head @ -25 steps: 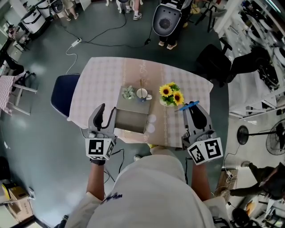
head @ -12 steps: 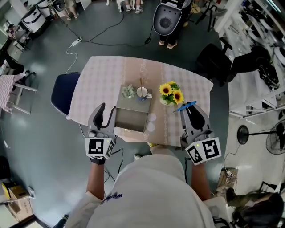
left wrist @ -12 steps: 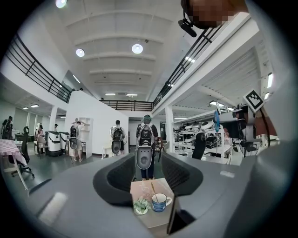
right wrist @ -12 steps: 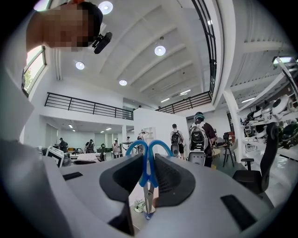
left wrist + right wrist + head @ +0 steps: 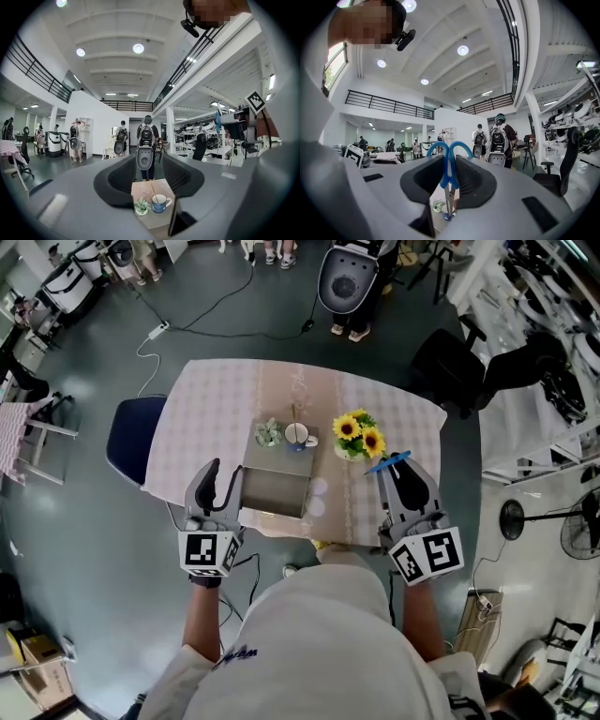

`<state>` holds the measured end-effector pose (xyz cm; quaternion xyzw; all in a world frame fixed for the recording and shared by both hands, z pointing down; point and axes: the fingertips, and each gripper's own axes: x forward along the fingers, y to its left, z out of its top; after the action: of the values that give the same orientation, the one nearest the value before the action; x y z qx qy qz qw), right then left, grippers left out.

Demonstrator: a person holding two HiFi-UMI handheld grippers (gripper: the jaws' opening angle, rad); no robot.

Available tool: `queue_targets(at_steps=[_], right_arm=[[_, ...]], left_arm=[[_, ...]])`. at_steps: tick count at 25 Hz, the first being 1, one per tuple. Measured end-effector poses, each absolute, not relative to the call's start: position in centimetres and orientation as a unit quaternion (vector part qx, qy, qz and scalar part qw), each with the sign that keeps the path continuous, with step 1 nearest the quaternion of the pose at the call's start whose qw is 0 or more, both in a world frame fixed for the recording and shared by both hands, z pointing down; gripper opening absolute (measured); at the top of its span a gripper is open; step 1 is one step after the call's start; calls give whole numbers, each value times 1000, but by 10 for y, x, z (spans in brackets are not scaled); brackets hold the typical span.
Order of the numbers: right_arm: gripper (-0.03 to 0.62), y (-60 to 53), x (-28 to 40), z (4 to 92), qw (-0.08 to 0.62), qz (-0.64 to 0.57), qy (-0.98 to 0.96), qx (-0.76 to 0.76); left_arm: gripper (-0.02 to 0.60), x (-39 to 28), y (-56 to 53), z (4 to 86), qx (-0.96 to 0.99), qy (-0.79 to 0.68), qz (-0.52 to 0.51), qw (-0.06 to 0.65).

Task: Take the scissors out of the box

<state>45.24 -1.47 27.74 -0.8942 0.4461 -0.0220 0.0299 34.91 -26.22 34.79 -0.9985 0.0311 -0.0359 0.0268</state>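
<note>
My right gripper is shut on the blue-handled scissors, held in the air over the table's near right part, to the right of the box. In the right gripper view the scissors stand upright between the jaws of my right gripper, loops on top and blades pointing down. The grey box lies at the table's middle, its near side open. My left gripper hovers by the box's near left corner, open, with nothing between its jaws. Past my left gripper the box top shows.
A checked cloth covers the table. On the box's far end stand a striped cup and a small potted plant. Sunflowers stand right of them. A blue chair is at the table's left; a person stands beyond it.
</note>
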Motion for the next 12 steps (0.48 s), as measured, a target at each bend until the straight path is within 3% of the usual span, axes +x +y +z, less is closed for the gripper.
queue_targets(at_steps=[12], right_arm=[[86,-11,453,279,29,-23,441,-897]], left_arm=[[178,349,-261,352,-998,31,-41,23]])
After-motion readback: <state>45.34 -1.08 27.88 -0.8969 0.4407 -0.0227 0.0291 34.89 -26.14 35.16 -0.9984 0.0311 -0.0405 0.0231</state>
